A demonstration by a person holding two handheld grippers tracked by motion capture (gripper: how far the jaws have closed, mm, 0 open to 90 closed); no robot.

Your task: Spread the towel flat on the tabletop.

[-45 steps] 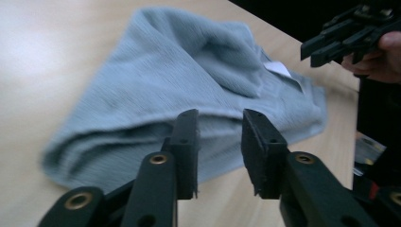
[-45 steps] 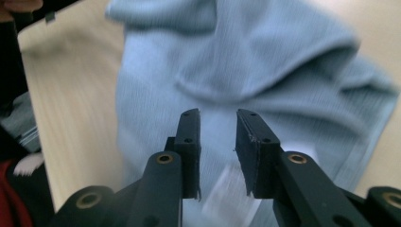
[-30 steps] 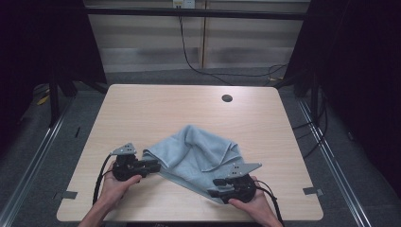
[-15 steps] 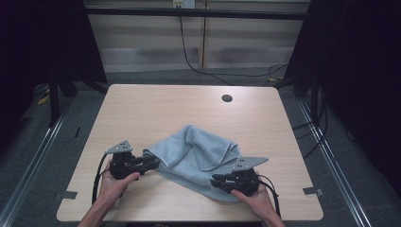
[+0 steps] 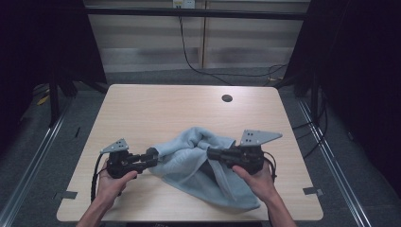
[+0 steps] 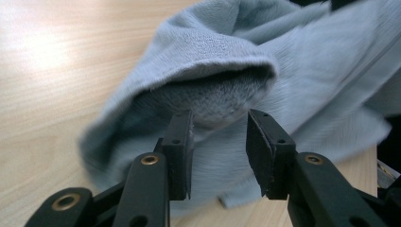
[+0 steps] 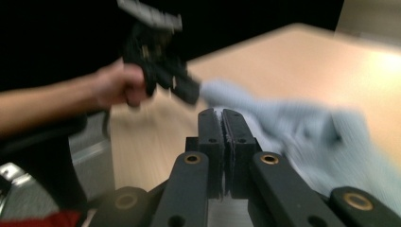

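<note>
A light blue towel (image 5: 189, 163) lies crumpled on the wooden table (image 5: 161, 109), toward its near edge. My right gripper (image 5: 210, 152) is raised over the towel's right side. Its jaws have just been closing and now stand shut (image 7: 221, 116) on a thin edge of the towel (image 7: 302, 127), which hangs down from them. My left gripper (image 5: 152, 158) stays low at the towel's left end. Its jaws have just been opening, and they stand apart (image 6: 220, 137) with a rolled fold of the towel (image 6: 213, 52) just ahead of the pads, which do not press on it.
A small round hole (image 5: 227, 98) sits in the table top at the far right. Dark frame posts and cables stand beyond the far edge. Grey floor lies on both sides of the table. In the right gripper view, the left gripper (image 7: 163, 71) and its hand show farther off.
My right gripper has risen and shifted toward the middle, pulling the towel's right edge up with it. The towel is more bunched. The left gripper has hardly moved.
</note>
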